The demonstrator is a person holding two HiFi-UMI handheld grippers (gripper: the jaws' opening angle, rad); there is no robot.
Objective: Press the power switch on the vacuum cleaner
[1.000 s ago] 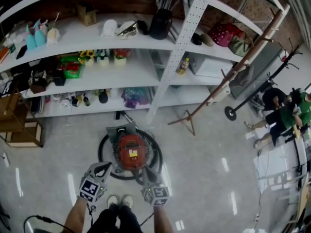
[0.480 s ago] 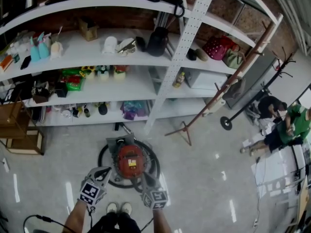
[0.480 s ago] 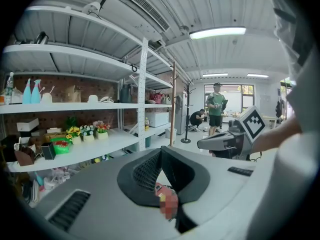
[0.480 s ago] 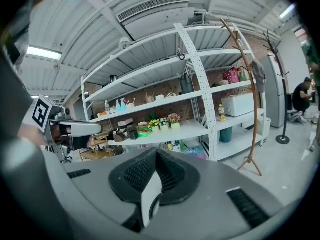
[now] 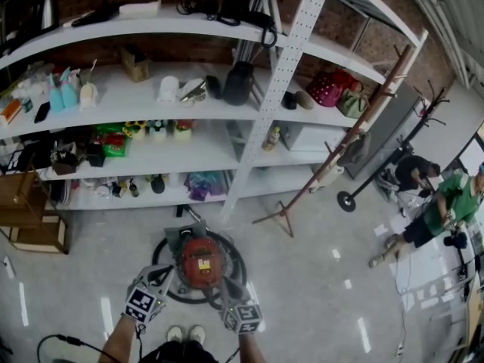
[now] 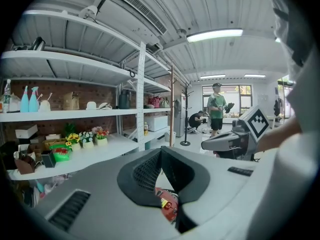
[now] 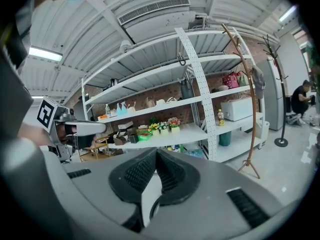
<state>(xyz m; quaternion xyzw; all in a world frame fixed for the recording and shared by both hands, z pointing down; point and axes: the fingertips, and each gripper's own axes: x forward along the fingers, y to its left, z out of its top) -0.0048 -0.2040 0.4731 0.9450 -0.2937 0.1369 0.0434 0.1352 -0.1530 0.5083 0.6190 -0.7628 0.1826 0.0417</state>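
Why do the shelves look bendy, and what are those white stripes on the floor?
Head view: the wide lens bows the shelves into arcs, and the white streaks on the floor look like lamp glare. Both gripper views: the same curving, with a black ring round the edge.

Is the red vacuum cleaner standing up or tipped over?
Standing up: the vacuum cleaner shows its round red top upward, black hose ringed around it.

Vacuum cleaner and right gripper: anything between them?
Nothing shows in the head view: the right gripper overlaps the black hose ringing the red vacuum cleaner.
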